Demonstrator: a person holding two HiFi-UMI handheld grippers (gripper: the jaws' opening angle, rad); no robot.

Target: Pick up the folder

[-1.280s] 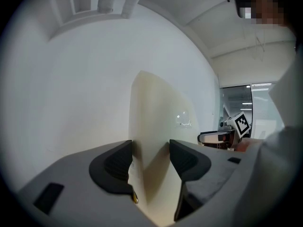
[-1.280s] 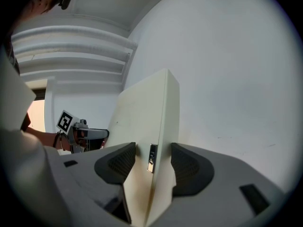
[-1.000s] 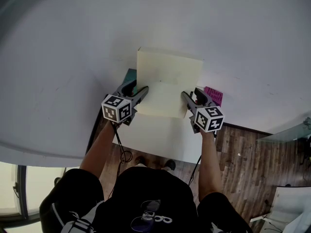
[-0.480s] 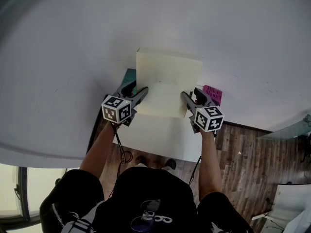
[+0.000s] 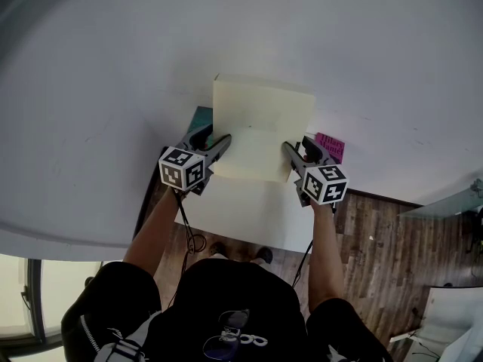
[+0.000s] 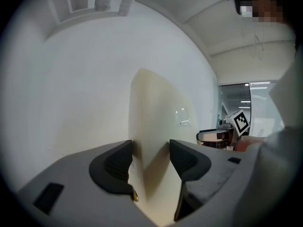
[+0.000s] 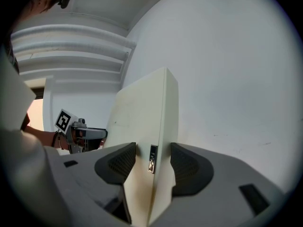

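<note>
Folder (image 5: pixel 260 123): pale cream, held up in centre of head view, btwn the two grippers, in front of the white surface (image 5: pixel 113 66); far part lighter, near part shaded below a crease; whether touching the surface – can't tell.
Folder, gripper views: seen edge-on, upright, in left gripper view (image 6: pixel 154 126); in right gripper view (image 7: pixel 142 112) broad face to the left, thin edge w/ small dark tab near the pads.
Left gripper (image 5: pixel 223 140): clamped on folder's left edge; in own view (image 6: pixel 150 160) dark pads either side of the sheet, left pad touching, right pad close w/ shadow btwn.
Right gripper (image 5: pixel 288 149): clamped on folder's right edge; in own view (image 7: pixel 153 162) pads pressed on both faces.
Marker cubes: one on left gripper (image 5: pixel 182 169), one on right (image 5: pixel 325 184), both near side of the jaws.
Pink item (image 5: pixel 330 148): just right of right gripper, print too small to read.
Teal thing (image 5: pixel 201 116): partly hidden behind left gripper, at folder's left.
Wood floor (image 5: pixel 377 255): near right.
</note>
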